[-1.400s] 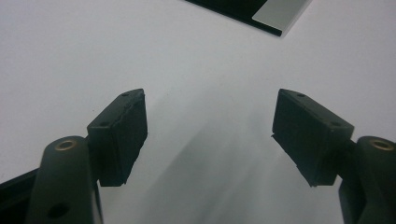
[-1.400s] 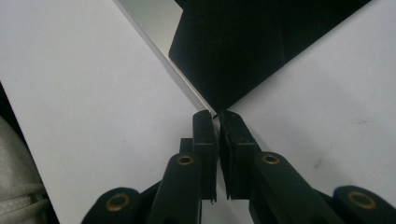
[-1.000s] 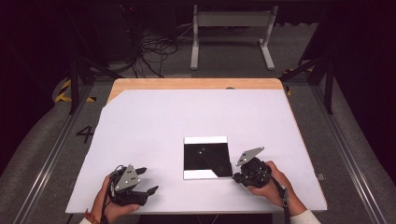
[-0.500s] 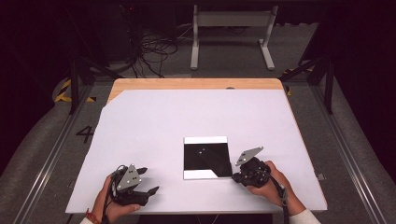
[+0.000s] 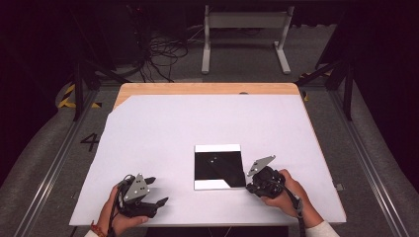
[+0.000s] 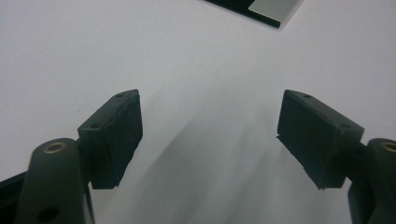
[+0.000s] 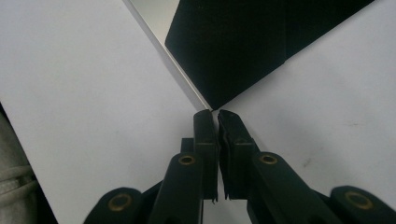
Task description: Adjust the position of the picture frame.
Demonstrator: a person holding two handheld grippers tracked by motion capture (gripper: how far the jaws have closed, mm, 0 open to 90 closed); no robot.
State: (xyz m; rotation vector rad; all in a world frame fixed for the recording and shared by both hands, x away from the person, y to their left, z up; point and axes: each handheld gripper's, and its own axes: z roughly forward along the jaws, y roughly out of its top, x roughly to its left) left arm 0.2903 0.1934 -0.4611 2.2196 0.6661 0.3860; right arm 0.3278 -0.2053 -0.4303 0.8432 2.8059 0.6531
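A flat black square sheet (image 5: 217,168) with white strips along its far and near edges lies on the white table (image 5: 197,123), right of centre near the front. My right gripper (image 5: 248,187) is shut, its tips resting at the sheet's near right corner; in the right gripper view the closed jaws (image 7: 215,114) meet right at the corner of the black sheet (image 7: 243,46). My left gripper (image 5: 157,191) rests at the front left of the table, apart from the sheet. Its jaws (image 6: 210,135) stand wide open with bare table between them, and a corner of the sheet (image 6: 261,9) shows far ahead.
A bare wooden strip (image 5: 207,89) runs along the table's far edge. Beyond it on the floor stand a white metal frame (image 5: 244,19) and a tangle of cables (image 5: 163,49). Rails run along both sides of the table.
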